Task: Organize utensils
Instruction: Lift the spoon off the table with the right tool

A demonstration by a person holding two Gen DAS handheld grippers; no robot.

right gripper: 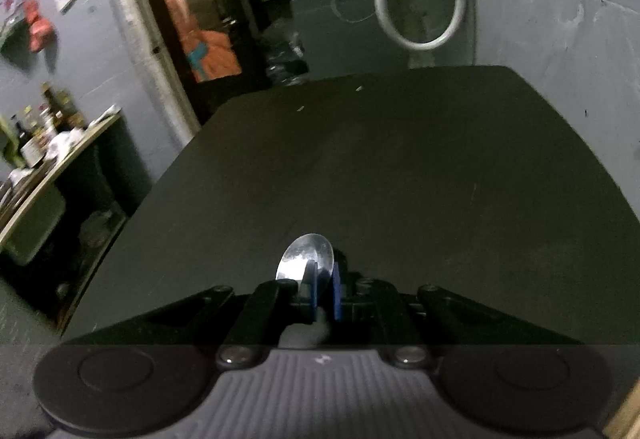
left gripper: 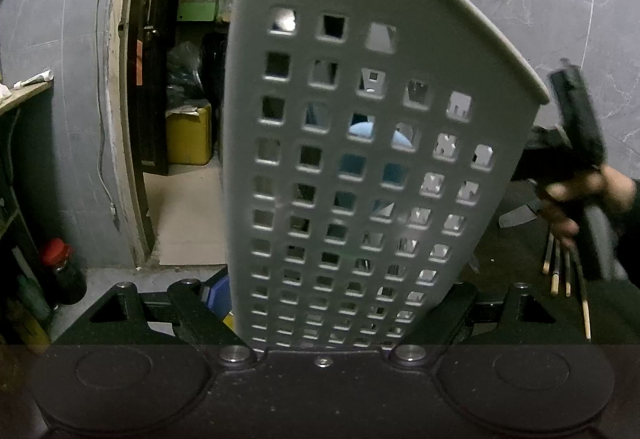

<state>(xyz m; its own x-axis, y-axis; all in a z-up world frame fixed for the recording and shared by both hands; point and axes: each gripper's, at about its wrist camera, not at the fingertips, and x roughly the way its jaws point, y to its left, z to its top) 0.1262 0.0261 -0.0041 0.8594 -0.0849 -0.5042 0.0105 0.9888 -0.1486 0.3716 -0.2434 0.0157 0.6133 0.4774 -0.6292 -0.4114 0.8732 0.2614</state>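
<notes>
A: What is each gripper holding?

B: The left gripper (left gripper: 326, 315) has its jaws clamped on either side of a grey perforated utensil holder (left gripper: 352, 143), a tall plastic caddy with rows of square holes and a rounded rim. It fills the space straight ahead of the fingers, standing up and leaning slightly right.

A: And the other?

B: The right gripper (right gripper: 325, 299) is pressed together on a metal spoon (right gripper: 306, 259). The shiny bowl sticks out just past the blue pads (right gripper: 337, 293), its long axis running forward along the fingers.

A: Room to move?

B: Ahead of the right gripper the dark table (right gripper: 400, 167) is bare up to its far edge. Right of the holder, chopsticks (left gripper: 560, 271) and a knife blade (left gripper: 516, 217) lie on the table below the right hand (left gripper: 580, 199).
</notes>
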